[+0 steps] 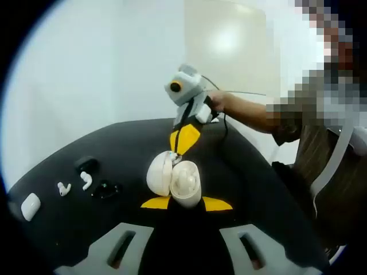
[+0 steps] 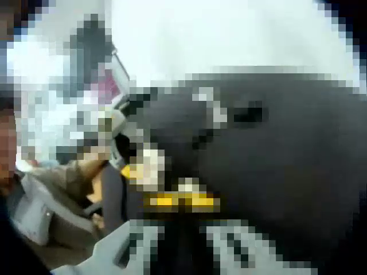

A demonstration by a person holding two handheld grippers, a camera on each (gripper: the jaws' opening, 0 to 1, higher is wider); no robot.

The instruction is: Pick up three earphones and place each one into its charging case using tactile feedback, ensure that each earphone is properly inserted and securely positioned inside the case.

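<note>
Your left gripper (image 1: 186, 201) pinches the open white charging case (image 1: 175, 180) between its yellow pads, lid swung to the left, cavity facing up, held above the near edge of the black counter (image 1: 258, 172). Your right gripper (image 1: 184, 137) comes down from the far side with its yellow tips right at the lid hinge; they look closed around something small and pale, probably an earphone, but the tips are too small to be sure. The right gripper view is heavily pixelated, so its grip cannot be confirmed there either. Toward the counter's left edge lie two loose white earphones (image 1: 64, 188) (image 1: 86, 180), a closed white case (image 1: 30, 206), a small black case (image 1: 86, 164) and an open black case (image 1: 106, 189). Risks from here: the earphone enters tilted and rides on the cavity rim, seating falsely; pushing down twists the case within your left pinch; releasing early drops the earphone to the counter.
</note>
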